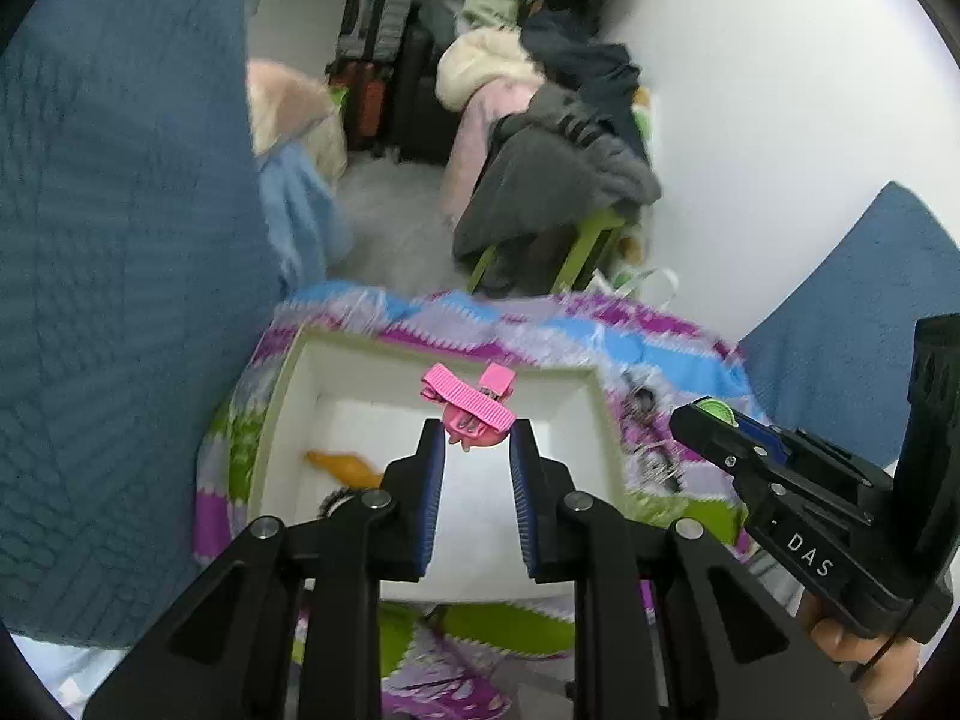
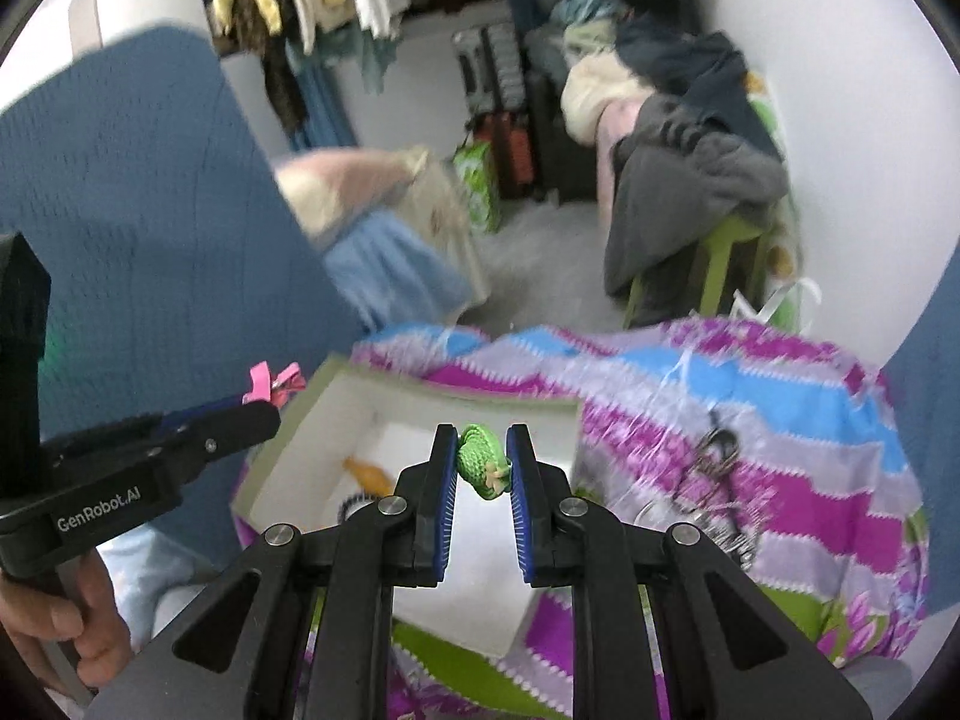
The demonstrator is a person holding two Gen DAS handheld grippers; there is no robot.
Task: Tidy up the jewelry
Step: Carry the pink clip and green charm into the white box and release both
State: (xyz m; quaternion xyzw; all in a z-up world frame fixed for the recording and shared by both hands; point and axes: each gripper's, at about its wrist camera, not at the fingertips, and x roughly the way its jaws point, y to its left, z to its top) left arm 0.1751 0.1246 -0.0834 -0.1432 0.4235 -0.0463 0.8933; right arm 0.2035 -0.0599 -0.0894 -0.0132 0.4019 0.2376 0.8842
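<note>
Left gripper (image 1: 477, 441): jaws closed on the pink hair clips (image 1: 469, 401), two ribbed ribbon-covered clips crossed over each other, held at frame centre above the box. Right gripper (image 2: 483, 459): jaws closed on one green clip (image 2: 483, 461) with a knitted, scalloped texture, also at frame centre above the box. The white box (image 1: 288, 396) is square, shallow and stiff-walled, resting on a striped blanket (image 2: 750, 396) of purple, blue and green bands. Inside, lower left: one smooth orange piece (image 1: 343, 467). Several tangled metal pieces (image 2: 717, 474) lie on the blanket, right of the box.
</note>
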